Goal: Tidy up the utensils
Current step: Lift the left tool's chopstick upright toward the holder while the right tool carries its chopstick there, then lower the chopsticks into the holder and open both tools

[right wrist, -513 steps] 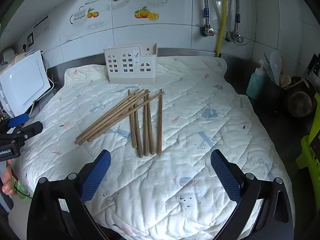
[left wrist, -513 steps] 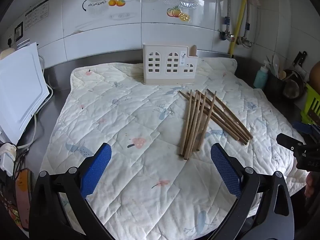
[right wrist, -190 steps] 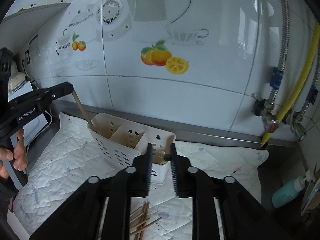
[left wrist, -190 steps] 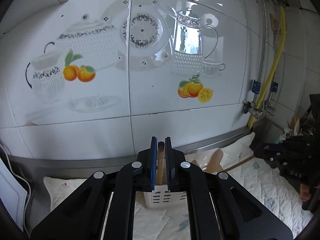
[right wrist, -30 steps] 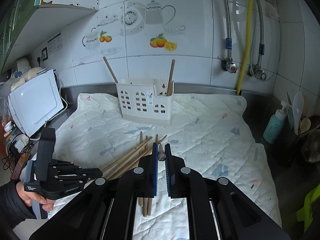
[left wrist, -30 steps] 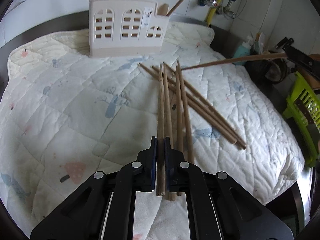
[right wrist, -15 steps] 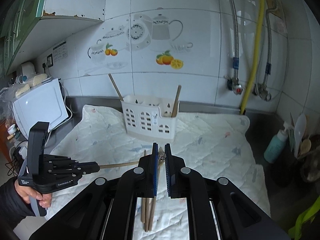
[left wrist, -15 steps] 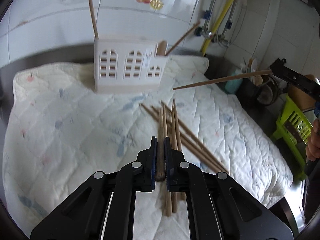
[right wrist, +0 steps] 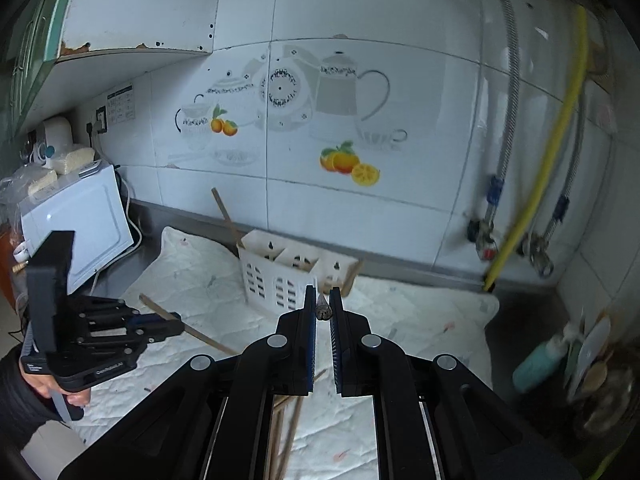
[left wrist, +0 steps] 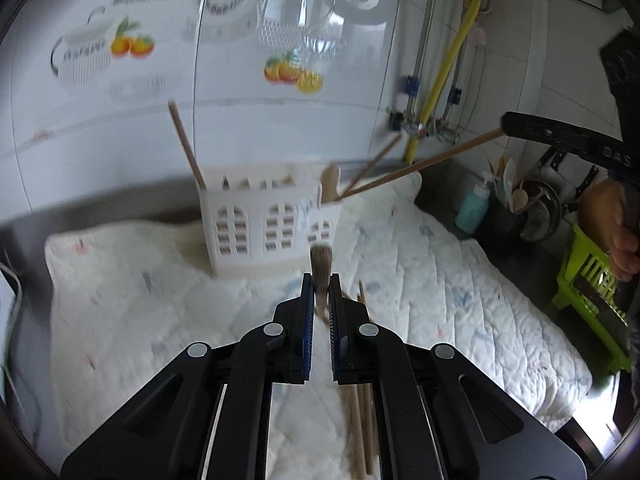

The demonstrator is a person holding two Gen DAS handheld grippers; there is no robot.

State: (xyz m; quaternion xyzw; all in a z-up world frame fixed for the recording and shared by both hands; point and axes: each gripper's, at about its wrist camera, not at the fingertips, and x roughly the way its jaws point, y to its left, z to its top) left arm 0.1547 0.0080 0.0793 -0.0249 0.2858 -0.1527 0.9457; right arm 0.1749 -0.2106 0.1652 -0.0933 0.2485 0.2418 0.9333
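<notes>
Two hand-held grippers hang above a quilted mat (left wrist: 460, 280) spread over a steel kitchen counter, each clamping a single wooden chopstick. In the left wrist view, the left gripper (left wrist: 319, 300) has its blue-padded jaws pressed against a chopstick (left wrist: 321, 264) seen nearly end-on, its blurred tip sticking up in front of the white utensil caddy (left wrist: 268, 224). The right gripper (left wrist: 560, 136), entering from the right of that view with a hand (left wrist: 618, 228) below it, pinches a second chopstick (left wrist: 420, 166) that slants down toward the caddy's right-hand compartment; whether its tip has entered the compartment cannot be told through the blur. In the right wrist view, that gripper's own jaws (right wrist: 323, 312) squeeze the butt end of the stick (right wrist: 323, 311). The caddy, with arched cut-out windows, stands at the back of the mat near the tiled wall (right wrist: 360, 100); one chopstick (left wrist: 186, 146) leans out of its left end and another (left wrist: 374, 164) out of its right, beside a pale wooden utensil handle (left wrist: 330, 184). The loose chopsticks (left wrist: 360, 420) lie on the mat below the left gripper, partly hidden by its body. A teal bottle (left wrist: 472, 208) and a green rack (left wrist: 588, 284) sit off the mat at right; a white appliance (right wrist: 80, 216) sits at left.
</notes>
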